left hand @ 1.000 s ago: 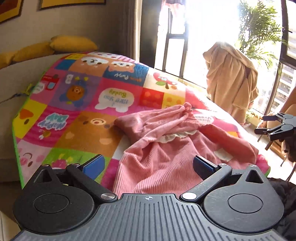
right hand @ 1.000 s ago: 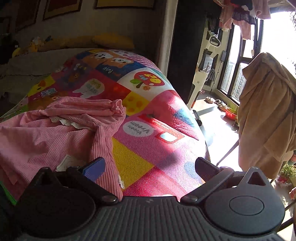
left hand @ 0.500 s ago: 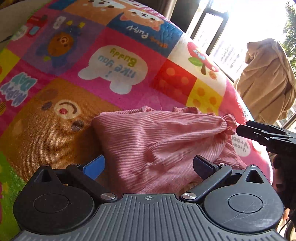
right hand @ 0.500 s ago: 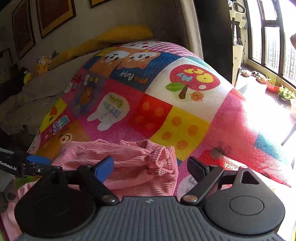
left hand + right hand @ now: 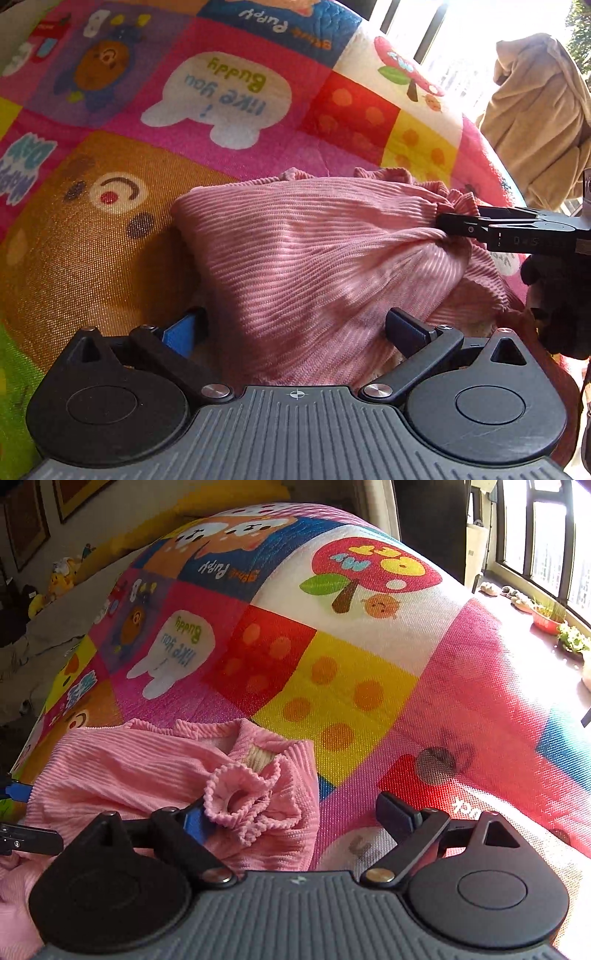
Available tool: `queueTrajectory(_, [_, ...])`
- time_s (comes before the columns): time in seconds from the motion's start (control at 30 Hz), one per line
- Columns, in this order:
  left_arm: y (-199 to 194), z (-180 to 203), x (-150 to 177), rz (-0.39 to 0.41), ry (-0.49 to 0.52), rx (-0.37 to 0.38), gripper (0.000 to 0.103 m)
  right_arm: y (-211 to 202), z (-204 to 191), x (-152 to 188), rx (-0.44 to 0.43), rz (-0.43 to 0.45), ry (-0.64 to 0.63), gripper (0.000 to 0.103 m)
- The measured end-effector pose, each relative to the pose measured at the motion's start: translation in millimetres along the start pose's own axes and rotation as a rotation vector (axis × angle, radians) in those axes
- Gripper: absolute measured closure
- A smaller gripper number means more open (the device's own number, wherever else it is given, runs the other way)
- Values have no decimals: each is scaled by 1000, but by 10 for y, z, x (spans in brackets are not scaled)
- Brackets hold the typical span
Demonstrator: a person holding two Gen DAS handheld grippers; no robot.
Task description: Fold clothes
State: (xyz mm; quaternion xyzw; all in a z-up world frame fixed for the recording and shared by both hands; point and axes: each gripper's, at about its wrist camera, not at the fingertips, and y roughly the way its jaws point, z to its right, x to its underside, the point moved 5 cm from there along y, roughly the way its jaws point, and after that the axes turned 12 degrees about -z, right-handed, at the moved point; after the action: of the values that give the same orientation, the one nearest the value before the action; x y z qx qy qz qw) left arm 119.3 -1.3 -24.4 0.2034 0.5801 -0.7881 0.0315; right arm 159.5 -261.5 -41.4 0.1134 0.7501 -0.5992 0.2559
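Garment: pink ribbed top [image 5: 314,251], bunched on the patchwork mat [image 5: 221,92], frilly cuff [image 5: 240,797] gathered.
Left hand-held gripper [image 5: 295,325]: spread wide over the fabric.
Right hand-held gripper [image 5: 291,812]: spread wide beside the cuff.

One pink garment [image 5: 314,251] — one patchwork mat [image 5: 110,240] — one tan robe [image 5: 535,110].

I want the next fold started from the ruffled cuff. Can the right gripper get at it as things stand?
Probably yes: the right gripper is open, the ruffled cuff lies beside its blue finger, and nothing covers it.

wrist views, close, sharing pink garment [image 5: 314,251]
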Motion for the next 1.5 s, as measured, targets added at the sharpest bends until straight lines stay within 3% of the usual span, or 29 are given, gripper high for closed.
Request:
queueTrajectory(0.07, [-19,-31,-34,-1,-11,34,0,-27,-17,-32,1,15,-15,13])
queueTrajectory(0.17, [-89,-179,-138,42,-104,186,0,-136,-37,-108,-47,46,-20,35])
queueTrajectory(0.23, [-96,-285,-234,57,-176,237,0,-225,-21,-193,-97,60,6,47])
queueTrajectory(0.3, [-57,-340,-324,66,-204,219,0,-251,4,-271,-108,70,22,47])
queueTrajectory(0.6, [109,-199,-460,156,-125,83,2,133,-7,-399,-110,11,19,46])
queueTrajectory(0.67, [113,-171,-447,181,-109,67,9,161,-61,-369,-102,11,-1,46])
queueTrajectory(0.7, [108,-167,-439,192,-106,57,24,174,-88,-354,-99,12,-12,50])
queueTrajectory(0.73, [106,-165,-434,197,-106,57,31,169,-113,-337,-98,12,-20,54])
queueTrajectory(0.77, [97,-168,-426,202,-109,72,32,118,-133,-316,-104,14,-25,60])
queueTrajectory(0.87, [43,-158,-399,212,-105,100,52,-36,-194,-253,-122,18,-39,79])
queueTrajectory(0.93, [-55,-126,-363,218,-88,117,74,-139,-235,-210,-134,20,-49,86])
queueTrajectory(1.07, [-444,31,-156,263,-10,169,79,-622,-386,-26,-161,75,-111,90])
queueTrajectory(1.27, [-1018,293,530,326,158,157,80,-1315,-587,580,-175,114,-187,93])
queueTrajectory(1.43, [-914,399,1118,235,236,105,80,-1455,-590,1152,-131,59,-202,93])
queueTrajectory(1.5, [-814,397,1265,200,255,81,80,-1524,-510,1280,-122,58,-182,88])
